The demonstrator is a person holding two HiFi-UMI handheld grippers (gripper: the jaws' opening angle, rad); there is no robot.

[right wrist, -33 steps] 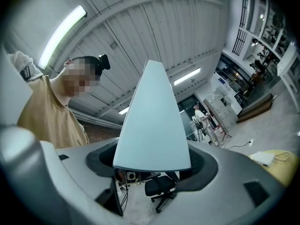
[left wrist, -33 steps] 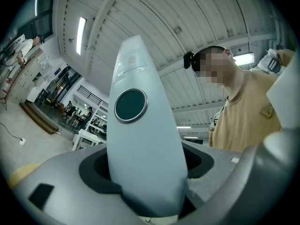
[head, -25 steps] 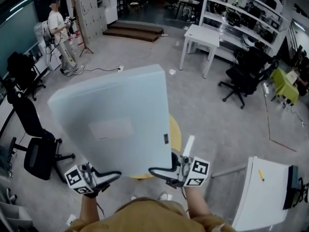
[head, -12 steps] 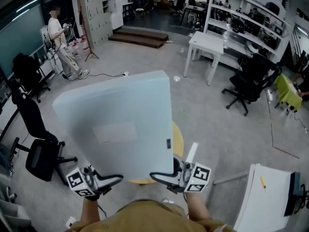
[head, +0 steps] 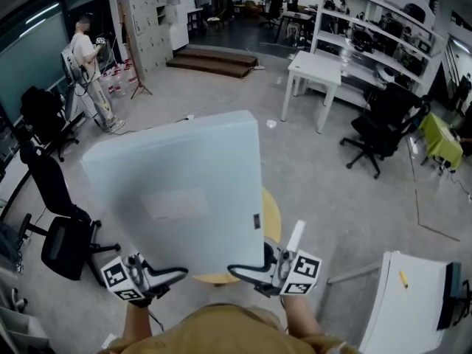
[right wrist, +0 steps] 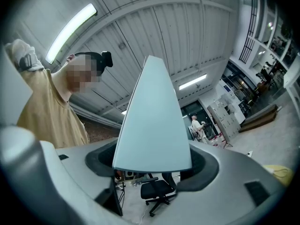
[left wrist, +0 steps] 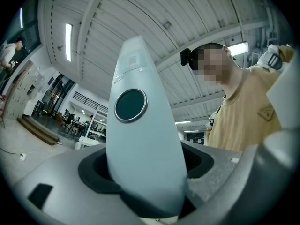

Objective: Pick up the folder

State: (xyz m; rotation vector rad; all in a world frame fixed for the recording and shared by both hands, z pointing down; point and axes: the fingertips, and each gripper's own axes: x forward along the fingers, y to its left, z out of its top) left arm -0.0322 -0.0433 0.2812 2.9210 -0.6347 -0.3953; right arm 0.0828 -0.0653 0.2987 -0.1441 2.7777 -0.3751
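Above a grey workshop floor and a round yellow table, my left gripper and right gripper are both clamping, jaws spread wide, the lower edge of the thick pale-blue folder.

Lower in the head view than a second ago: folder, left gripper, right gripper, yellow stool, white table. Shifted slightly leftward, farther from lockers: background person.
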